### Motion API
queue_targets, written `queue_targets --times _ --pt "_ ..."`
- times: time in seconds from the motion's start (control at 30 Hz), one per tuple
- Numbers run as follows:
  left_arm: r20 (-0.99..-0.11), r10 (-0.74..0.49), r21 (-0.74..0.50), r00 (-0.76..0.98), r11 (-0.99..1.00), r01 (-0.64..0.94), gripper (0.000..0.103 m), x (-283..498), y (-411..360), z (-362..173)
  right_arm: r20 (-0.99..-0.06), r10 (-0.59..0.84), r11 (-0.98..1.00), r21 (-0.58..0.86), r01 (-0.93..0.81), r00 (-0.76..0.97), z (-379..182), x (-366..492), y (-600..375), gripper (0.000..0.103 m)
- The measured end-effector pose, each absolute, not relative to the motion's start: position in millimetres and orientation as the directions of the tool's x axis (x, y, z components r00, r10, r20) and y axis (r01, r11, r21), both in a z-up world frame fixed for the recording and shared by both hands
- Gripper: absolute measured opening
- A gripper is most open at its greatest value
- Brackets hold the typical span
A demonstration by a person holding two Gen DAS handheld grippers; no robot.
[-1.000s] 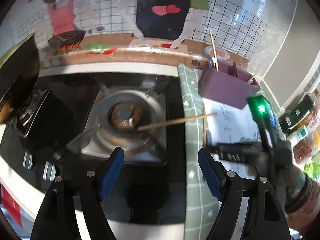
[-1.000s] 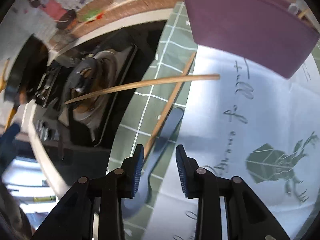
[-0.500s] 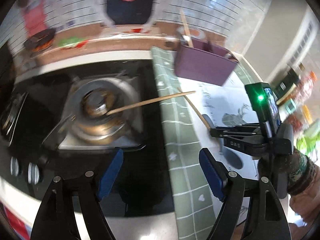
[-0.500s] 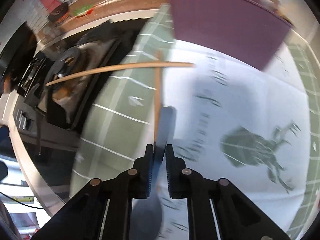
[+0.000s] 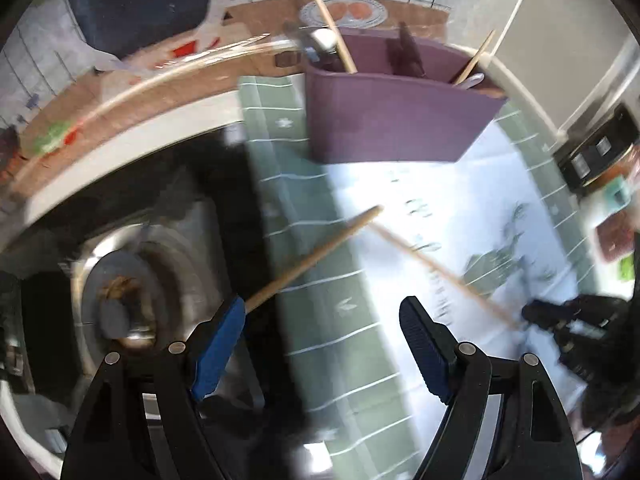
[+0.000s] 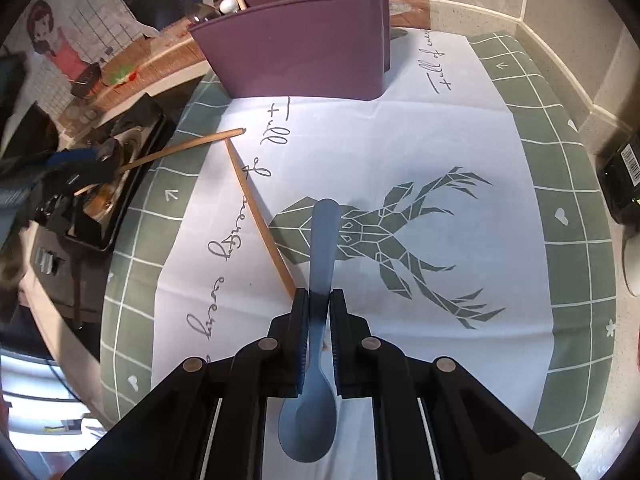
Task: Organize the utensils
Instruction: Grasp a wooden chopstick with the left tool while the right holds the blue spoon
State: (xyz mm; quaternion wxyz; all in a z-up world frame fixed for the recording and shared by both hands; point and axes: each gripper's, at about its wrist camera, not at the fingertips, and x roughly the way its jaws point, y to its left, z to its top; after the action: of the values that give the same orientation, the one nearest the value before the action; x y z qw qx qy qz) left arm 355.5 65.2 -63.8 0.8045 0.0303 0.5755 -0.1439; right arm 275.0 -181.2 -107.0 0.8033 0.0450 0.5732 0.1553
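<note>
My right gripper [image 6: 319, 300] is shut on a blue-grey spoon [image 6: 325, 240]; its handle points ahead over the deer print and its bowl hangs below the jaws. Just left of it, a wooden chopstick [image 6: 260, 216] lies on the white cloth. A second chopstick [image 6: 180, 150] reaches from the cloth out over the stove. The purple utensil holder [image 6: 304, 52] stands at the back with several utensils in it. My left gripper [image 5: 322, 312] is open over the mat's left edge, and the second chopstick [image 5: 312, 258] runs up from behind its left finger. The right gripper [image 5: 532, 314] shows at the far right.
A green checked mat [image 6: 568, 200] carries the white deer-print cloth [image 6: 500, 140]. The stove burner [image 5: 132, 280] lies to the left of the mat. A black box [image 6: 620, 176] stands at the right edge, and a stone wall corner rises behind the holder.
The right jaws closed on the spoon and carried it right, over the deer print. My left gripper swung right from the burner towards the mat and stayed open.
</note>
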Motion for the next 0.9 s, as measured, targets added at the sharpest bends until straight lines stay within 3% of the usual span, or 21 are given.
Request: queue_targets --times 0.17,0.27,0.4,0.57,0.77,0.83,0.9 --pt "-0.929 -0.302 -0.241 0.213 0.932 0.272 0.08 346 20 -83 -0.906 0.275 0.955 0.22 -0.197 0.322 -107 279 -190 0.01" --pt "-0.932 -0.338 -0.316 0.128 0.934 0.167 0.078 354 3 -106 -0.91 0.246 0.962 0.187 -0.2 0.334 -108 281 -199 0.01" --pt "-0.942 -0.321 -0.323 0.096 0.946 -0.008 0.066 369 1 -125 -0.914 0.205 0.971 0.145 -0.19 0.349 -113 282 -216 0.01" --pt "-0.966 -0.227 -0.234 0.121 0.971 -0.046 0.058 381 -14 -133 -0.907 0.193 0.974 0.13 -0.187 0.373 -118 283 -230 0.01" --pt "-0.967 -0.037 -0.015 0.253 0.996 0.088 0.042 376 -49 -135 -0.899 0.211 0.969 0.142 -0.2 0.383 -120 283 -237 0.01" --pt "-0.959 -0.055 -0.016 0.276 0.99 0.142 0.022 367 -53 -134 -0.896 0.23 0.963 0.154 -0.22 0.38 -119 282 -238 0.011" --pt "-0.957 -0.047 0.011 0.285 0.98 0.199 0.018 350 -54 -134 -0.893 0.244 0.958 0.16 -0.24 0.379 -117 280 -237 0.013"
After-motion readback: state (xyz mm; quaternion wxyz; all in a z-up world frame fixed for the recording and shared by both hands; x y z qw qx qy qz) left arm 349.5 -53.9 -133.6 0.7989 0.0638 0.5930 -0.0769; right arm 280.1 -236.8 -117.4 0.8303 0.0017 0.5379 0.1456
